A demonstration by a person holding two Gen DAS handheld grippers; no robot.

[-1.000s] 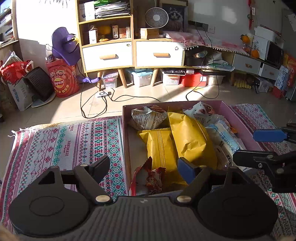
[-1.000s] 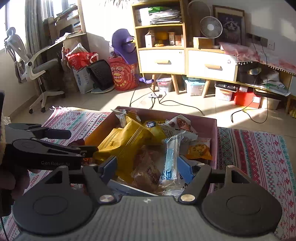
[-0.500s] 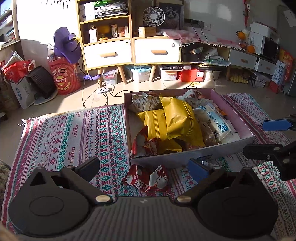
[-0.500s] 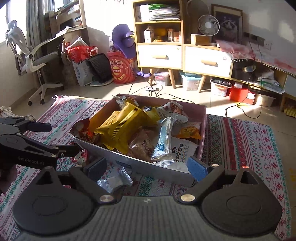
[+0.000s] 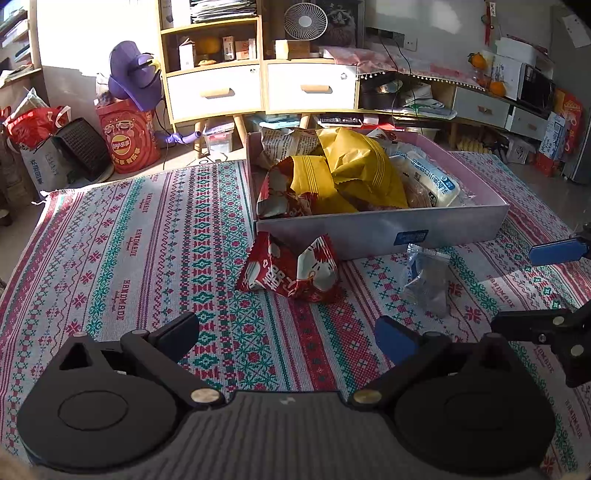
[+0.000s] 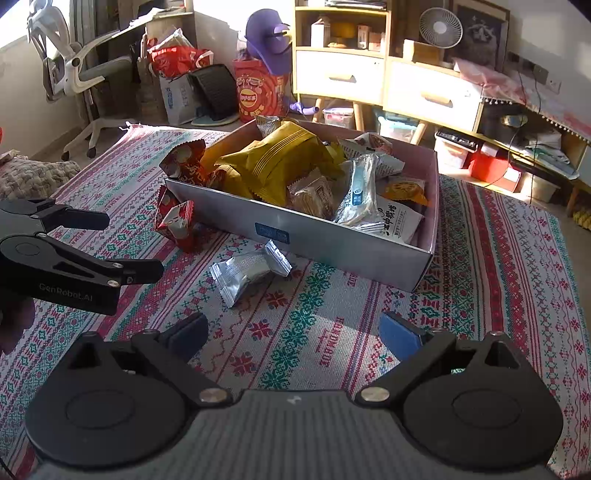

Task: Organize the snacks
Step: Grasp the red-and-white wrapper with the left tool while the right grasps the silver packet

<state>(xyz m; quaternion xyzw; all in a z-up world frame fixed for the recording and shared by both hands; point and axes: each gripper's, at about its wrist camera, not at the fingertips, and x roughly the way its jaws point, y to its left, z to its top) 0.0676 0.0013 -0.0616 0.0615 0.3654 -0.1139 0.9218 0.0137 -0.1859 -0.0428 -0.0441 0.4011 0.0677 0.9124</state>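
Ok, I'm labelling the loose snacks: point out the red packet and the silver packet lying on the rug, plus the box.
Red-and-white crinkled foil snack packet [image 5: 291, 267], left wrist view, front face.
Small silver foil packet [image 6: 247, 271], right wrist view, middle.
Grey cardboard snack box [image 6: 332, 240], right wrist view, near wall.

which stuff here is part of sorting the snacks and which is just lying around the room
Part of the job:
- snack box
- red snack packet on the rug, outside the box
- silver snack packet on the rug, outside the box
- yellow snack bags in the box

Just lying about:
- rug
- desk fan
- office chair
- red crisps bag
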